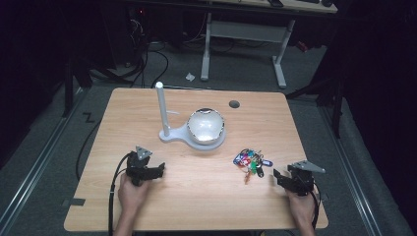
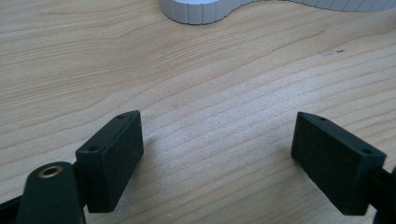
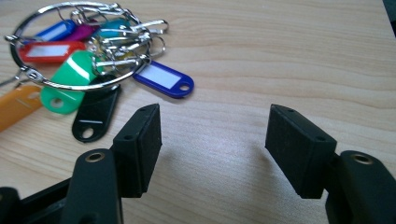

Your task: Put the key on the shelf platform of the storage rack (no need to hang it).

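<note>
— Reaching for the bunch of key tags [image 1: 250,162], would you say? The right gripper [image 1: 284,179] sits near the tabletop's right front edge with its jaws spread wide and nothing between them.

— That is my reading: the approach is in hand, the grasp not yet made. In the right gripper view the key tags [image 3: 88,60] lie ahead and to the left of the jaws, apart from them; the blue tag [image 3: 163,79] is closest, just beyond the left jaw's tip.

— So what does the next move call for?

— Sliding forward and left until the metal ring [image 3: 70,46] or a tag lies between the jaws, then closing (the tags lie flat, so a low, angled pinch seems wise).

— And the left gripper [image 1: 156,170]?

— Released as well, jaws wide over bare wood near the front left, short of the white stand [image 1: 169,133] with its pole and bowl [image 1: 206,126].
</note>
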Tool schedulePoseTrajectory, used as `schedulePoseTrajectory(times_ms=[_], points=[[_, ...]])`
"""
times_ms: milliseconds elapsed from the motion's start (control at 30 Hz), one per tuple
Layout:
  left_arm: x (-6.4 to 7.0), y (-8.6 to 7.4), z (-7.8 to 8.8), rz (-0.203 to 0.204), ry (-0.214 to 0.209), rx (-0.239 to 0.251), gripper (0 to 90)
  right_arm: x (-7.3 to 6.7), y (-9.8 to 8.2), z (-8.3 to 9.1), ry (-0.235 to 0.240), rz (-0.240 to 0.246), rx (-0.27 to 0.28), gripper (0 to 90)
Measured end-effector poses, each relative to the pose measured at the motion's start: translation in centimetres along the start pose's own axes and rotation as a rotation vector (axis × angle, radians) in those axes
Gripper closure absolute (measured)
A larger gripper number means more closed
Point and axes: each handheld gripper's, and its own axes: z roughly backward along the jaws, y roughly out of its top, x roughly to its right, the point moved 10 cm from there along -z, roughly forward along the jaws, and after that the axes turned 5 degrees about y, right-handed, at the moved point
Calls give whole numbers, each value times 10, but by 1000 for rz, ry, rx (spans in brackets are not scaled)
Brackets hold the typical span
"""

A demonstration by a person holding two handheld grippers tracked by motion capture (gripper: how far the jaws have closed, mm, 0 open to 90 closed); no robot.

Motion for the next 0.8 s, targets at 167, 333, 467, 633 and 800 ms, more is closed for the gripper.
schedulePoseTrajectory(times_ms=[167,333,467,633,800], points=[[0,0,0,0,0,0,173,-6,4,6,22,14,10,367],[0,0,0,1,1,0,173,-13,6,9,54,9,27,373],[0,0,0,1,2,1,173,-24,8,9,97,-3,38,387],[0,0,0,2,3,1,173,-37,15,11,128,9,59,396],[0,0,0,-8,-2,1,171,-44,18,12,154,-8,59,386]])
